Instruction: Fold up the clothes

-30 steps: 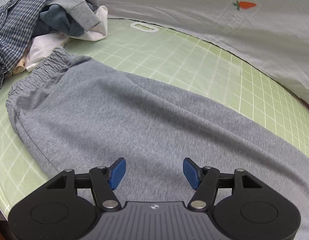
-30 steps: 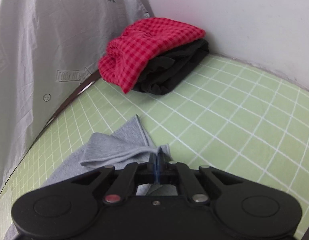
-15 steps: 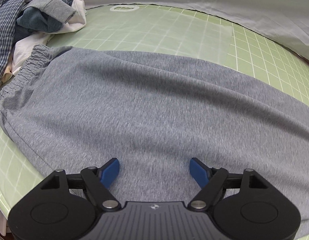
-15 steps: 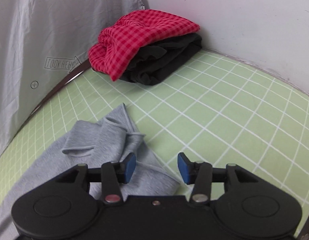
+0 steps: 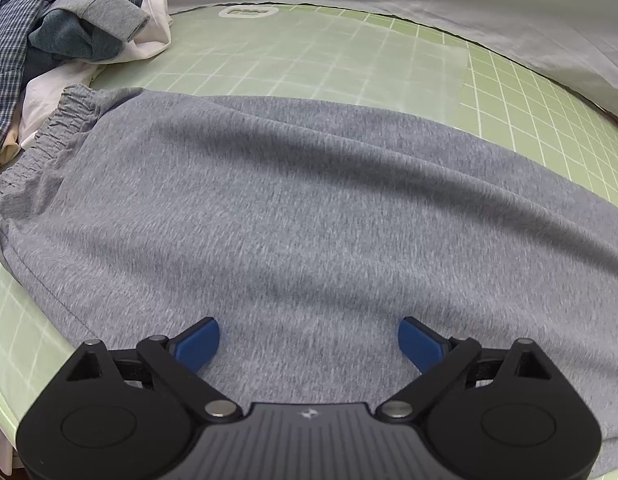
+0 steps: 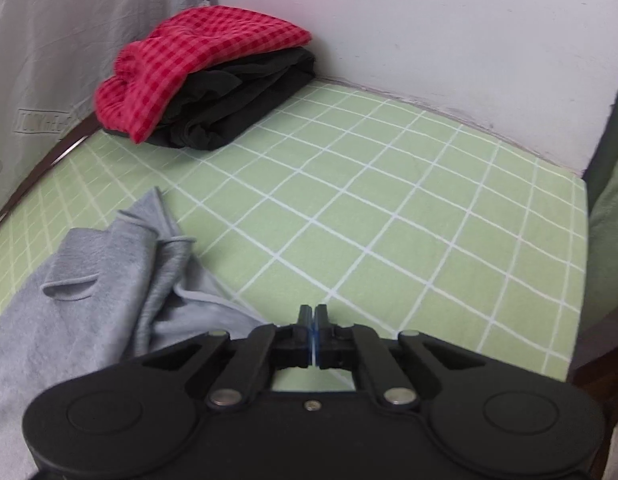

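Note:
Grey sweatpants (image 5: 293,208) lie flat across the green checked sheet (image 5: 309,56), with the elastic waistband (image 5: 49,136) at the left. My left gripper (image 5: 309,344) is open and empty, low over the pants' near edge. In the right wrist view the pants' leg ends (image 6: 121,264) lie crumpled at the lower left. My right gripper (image 6: 313,320) is shut with nothing between its fingers, over bare sheet (image 6: 389,220) just right of the leg ends.
A heap of unfolded clothes (image 5: 69,32) lies at the far left by the waistband. A folded red checked garment (image 6: 193,64) rests on a folded black one (image 6: 245,96) by the white wall (image 6: 449,40). A grey cloth (image 5: 429,0) hangs behind.
My right gripper let go of the grey leg end, opened, then shut empty and shifted right. My left gripper came lower over the pants and opened wider.

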Tool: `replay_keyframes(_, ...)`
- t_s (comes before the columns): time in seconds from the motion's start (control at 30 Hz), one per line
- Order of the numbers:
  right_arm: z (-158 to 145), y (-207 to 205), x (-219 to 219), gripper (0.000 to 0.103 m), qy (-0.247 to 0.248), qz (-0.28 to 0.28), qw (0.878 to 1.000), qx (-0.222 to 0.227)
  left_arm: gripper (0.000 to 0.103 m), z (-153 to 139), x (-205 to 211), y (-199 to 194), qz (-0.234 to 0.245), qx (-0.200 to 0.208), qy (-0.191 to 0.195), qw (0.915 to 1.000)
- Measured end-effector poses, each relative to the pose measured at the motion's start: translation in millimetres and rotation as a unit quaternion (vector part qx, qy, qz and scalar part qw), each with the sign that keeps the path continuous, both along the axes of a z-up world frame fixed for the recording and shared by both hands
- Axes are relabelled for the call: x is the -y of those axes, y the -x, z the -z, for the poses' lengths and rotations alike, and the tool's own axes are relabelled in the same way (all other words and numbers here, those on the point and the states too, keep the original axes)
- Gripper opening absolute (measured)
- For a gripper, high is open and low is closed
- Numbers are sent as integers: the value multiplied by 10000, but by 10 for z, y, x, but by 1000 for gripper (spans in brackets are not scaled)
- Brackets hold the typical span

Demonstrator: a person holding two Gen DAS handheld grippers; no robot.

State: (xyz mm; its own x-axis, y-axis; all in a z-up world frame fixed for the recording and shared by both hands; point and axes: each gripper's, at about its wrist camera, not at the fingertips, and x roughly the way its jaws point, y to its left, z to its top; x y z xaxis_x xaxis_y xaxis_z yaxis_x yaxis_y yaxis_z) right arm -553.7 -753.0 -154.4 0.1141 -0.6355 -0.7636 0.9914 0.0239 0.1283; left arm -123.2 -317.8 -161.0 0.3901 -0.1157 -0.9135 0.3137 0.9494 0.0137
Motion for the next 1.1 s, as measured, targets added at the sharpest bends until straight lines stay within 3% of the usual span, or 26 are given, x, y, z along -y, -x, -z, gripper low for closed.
replay_keyframes(0.1,-11,47,14,7,2,237,9997,-74,103,18,-12,-13,-66,-4,-6,10000)
replay_keyframes(0.27,-154,-270,33,17,230,-541,9956,736,103,19,14,-45,-77,-12,-13,10000)
replay_keyframes(0.4,-86,-600,39,21,63,-974,9889,1122,103,20,17,-51,-60,-3,-8,10000)
replay_keyframes(0.57,21,-820,78,43,-54,-940,9937,609,103,24,20,-43,-56,27,1,10000)
replay_keyframes(0.6,29,-826,87,41,-55,-962,9934,614,103,26,20,-41,-58,34,4,10000)
replay_keyframes(0.67,42,-829,107,21,-51,-1030,9925,659,103,30,19,-36,-64,52,14,10000)
replay_keyframes(0.8,-63,-843,38,4,355,-1196,9917,308,103,36,22,-30,-71,66,17,10000)
replay_keyframes(0.9,-144,-796,5,4,564,-1170,9914,133,103,40,22,-26,-70,77,20,9999)
replay_keyframes(1.1,-138,-777,62,22,561,-1290,9900,99,103,36,23,-48,-32,66,19,10000)
